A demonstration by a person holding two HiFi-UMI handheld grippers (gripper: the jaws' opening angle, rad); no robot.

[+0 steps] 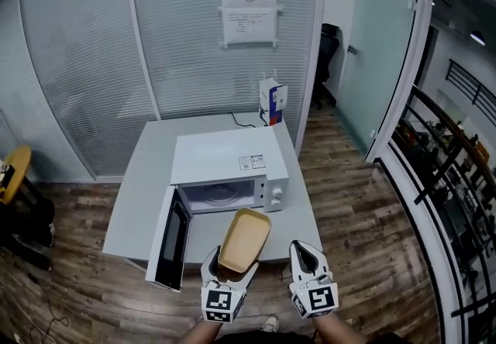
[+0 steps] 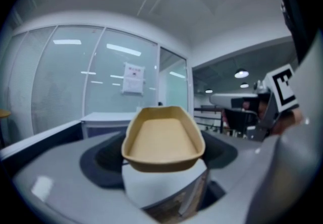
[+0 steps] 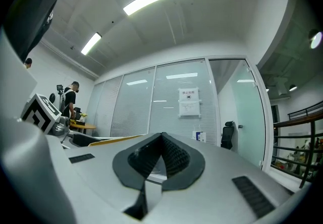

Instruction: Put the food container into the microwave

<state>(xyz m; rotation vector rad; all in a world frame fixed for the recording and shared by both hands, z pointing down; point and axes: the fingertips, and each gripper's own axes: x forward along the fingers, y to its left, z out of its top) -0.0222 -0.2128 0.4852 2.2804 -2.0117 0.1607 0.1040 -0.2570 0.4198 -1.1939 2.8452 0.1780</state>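
Grey table (image 1: 139, 203) against glass wall, bare floor along its near edge; microwave (image 1: 225, 160) door (image 1: 172, 238) swung wide left; left gripper (image 1: 231, 266) clamps food container (image 1: 245, 240) just outside the cavity; right gripper (image 1: 307, 251) jaws together, empty

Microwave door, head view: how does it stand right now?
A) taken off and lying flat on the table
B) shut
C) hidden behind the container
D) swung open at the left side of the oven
D: the microwave has its door swung out at the left and the cavity shows, while the left gripper holds the food container in front of it.
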